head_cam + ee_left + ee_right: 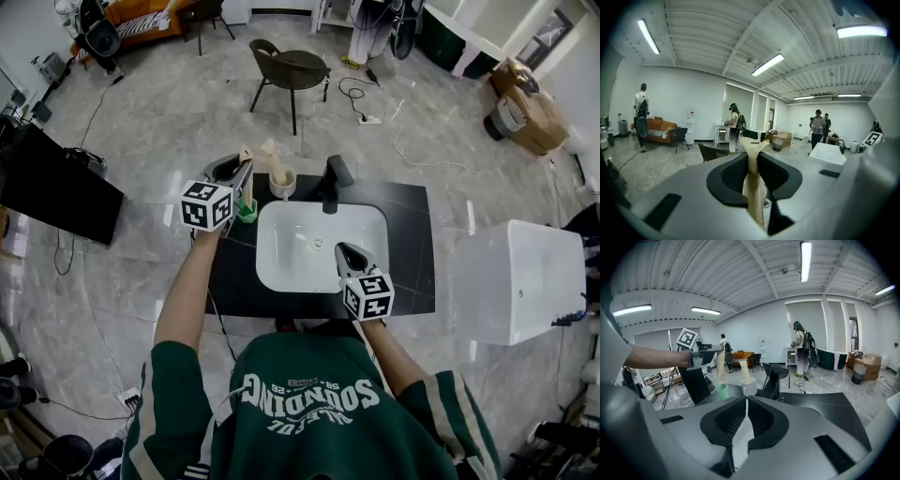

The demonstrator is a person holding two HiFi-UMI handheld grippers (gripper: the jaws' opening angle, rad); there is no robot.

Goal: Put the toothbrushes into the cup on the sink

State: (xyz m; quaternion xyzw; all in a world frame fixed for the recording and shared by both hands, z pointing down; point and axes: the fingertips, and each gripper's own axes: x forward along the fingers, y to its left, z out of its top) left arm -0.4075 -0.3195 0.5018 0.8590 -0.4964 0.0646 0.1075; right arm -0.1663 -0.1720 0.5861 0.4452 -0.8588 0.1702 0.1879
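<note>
We clamp the brush (753,183) upright in the left gripper (240,171); right gripper (746,414) closed, empty.
White cup (282,185) lies just right of our brush, green cup (247,211) about beneath it; left gripper is nearer.

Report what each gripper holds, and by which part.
Left gripper grips a beige toothbrush near its upper end; the rest hangs below. Right gripper holds nothing, jaws shut.

The left claw (753,164) is clamped on a beige toothbrush (753,192); it stands upright between the dark pads (733,174), its broad top above the jaw tips; beyond, a dark chair (711,152); far left, an orange sofa (658,127) with a person (641,115) standing near it; right, a white box (828,154).
</note>
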